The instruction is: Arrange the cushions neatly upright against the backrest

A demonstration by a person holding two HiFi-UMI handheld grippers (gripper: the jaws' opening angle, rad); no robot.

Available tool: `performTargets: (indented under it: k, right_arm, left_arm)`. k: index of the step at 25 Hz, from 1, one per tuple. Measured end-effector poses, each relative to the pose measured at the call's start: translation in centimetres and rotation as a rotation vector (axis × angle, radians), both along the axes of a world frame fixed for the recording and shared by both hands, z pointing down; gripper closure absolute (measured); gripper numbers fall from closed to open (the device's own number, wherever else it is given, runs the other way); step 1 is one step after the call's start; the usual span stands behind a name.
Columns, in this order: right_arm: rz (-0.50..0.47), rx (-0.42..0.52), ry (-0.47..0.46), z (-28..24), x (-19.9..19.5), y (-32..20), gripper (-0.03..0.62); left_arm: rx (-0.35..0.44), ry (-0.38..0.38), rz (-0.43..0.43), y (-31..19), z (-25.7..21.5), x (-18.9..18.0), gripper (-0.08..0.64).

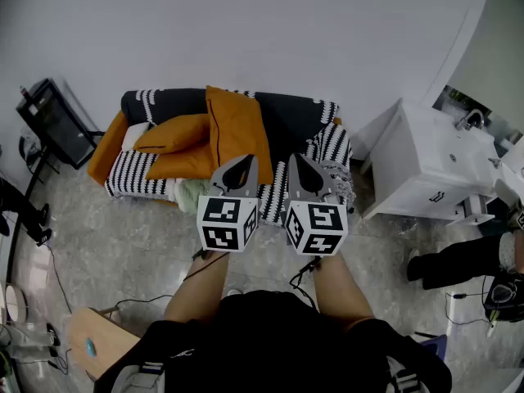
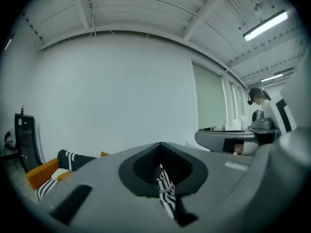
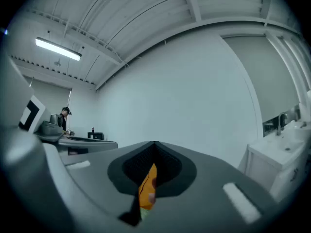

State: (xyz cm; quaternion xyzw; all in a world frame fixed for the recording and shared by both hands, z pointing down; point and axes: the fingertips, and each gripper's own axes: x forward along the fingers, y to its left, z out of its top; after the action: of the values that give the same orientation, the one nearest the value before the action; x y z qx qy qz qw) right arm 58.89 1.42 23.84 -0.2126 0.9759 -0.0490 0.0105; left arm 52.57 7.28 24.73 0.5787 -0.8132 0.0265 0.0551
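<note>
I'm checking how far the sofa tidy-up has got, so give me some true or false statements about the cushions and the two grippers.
1. The left gripper and the right gripper both have their jaws shut. True.
2. The right gripper is clamped on an orange cushion. False: it holds nothing.
3. The tall orange cushion stands against the backrest. True.
4. Every cushion is upright. False: two orange cushions lie flat, one on the other, at the sofa's left end in the head view.
5. A black cabinet stands to the right of the sofa. False: the cabinet there is white.
</note>
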Motion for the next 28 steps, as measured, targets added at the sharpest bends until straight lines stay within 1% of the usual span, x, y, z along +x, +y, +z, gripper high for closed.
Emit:
performTargets:
  k: [6, 10, 16, 28]
  right_arm:
    - [-0.028, -0.046, -0.035, 0.1, -0.9, 0.3, 0.583]
    - [-0.036, -0.046, -0.029, 0.1, -2.1, 1.3, 0.583]
    - [-0.018, -0.035, 0.009, 0.8, -4.8, 2.9, 0.583]
    - [0.032, -0.032, 0.03, 1.5, -11.5, 8.0, 0.583]
  left_arm:
    - [-0.009, -0.002, 0.004, 0.0, 0.2, -0.6, 0.552]
    - [-0.013, -0.002, 0.01, 0.7, 0.3, -1.7, 0.554]
    - [-0.011, 0.01, 0.018, 2.2, 0.5, -4.3, 0.553]
    - [-0.006, 0.037, 0.058, 7.6, 1.4, -11.1, 0.554]
